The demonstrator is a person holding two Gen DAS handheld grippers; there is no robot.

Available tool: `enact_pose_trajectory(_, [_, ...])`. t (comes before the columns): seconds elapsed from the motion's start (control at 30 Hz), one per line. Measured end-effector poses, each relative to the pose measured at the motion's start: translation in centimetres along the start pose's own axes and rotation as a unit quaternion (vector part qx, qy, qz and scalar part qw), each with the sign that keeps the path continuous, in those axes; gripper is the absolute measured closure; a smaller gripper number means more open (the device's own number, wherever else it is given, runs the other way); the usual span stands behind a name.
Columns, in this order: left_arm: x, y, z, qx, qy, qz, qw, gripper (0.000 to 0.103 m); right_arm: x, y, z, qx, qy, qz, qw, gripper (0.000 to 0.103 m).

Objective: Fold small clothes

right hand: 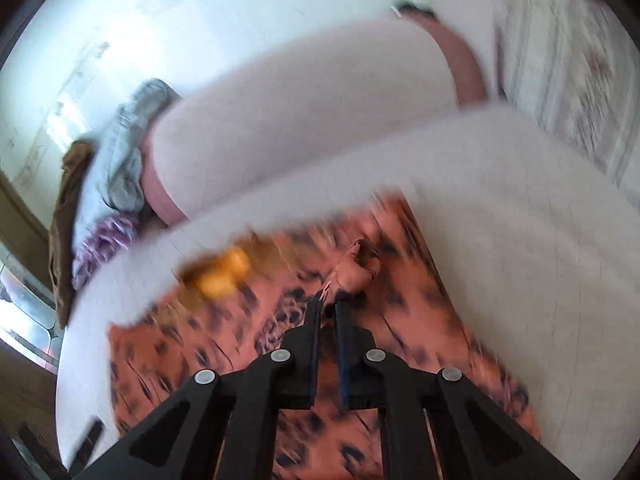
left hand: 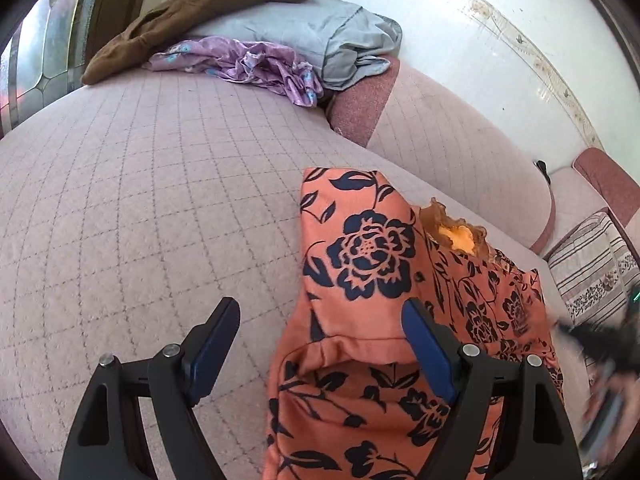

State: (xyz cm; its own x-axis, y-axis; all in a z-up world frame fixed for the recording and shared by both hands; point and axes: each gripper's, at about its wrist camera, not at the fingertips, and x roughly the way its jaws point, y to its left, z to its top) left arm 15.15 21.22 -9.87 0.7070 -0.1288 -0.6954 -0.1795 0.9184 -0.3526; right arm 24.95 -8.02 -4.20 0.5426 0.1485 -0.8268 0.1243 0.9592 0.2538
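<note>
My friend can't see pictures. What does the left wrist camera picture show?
An orange garment with dark blue flowers lies partly folded on a pinkish quilted sofa, and the open left gripper hovers over its near edge. Brown, grey and purple clothes are heaped at the far end.

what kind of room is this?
Likely a home living room: a pink quilted sofa with a striped cushion, loose clothes piled at its far end, and an orange floral garment spread on the seat.
</note>
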Motion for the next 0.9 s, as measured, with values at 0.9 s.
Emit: enact_pose_trajectory(0.9, [8.0, -1.6, 5.1, 0.061, 0.076, 0.043, 0.9943, 0.019, 3.1, -3.0, 1.9, -0.021, 0.036, 0.041, 0.998, 0.023])
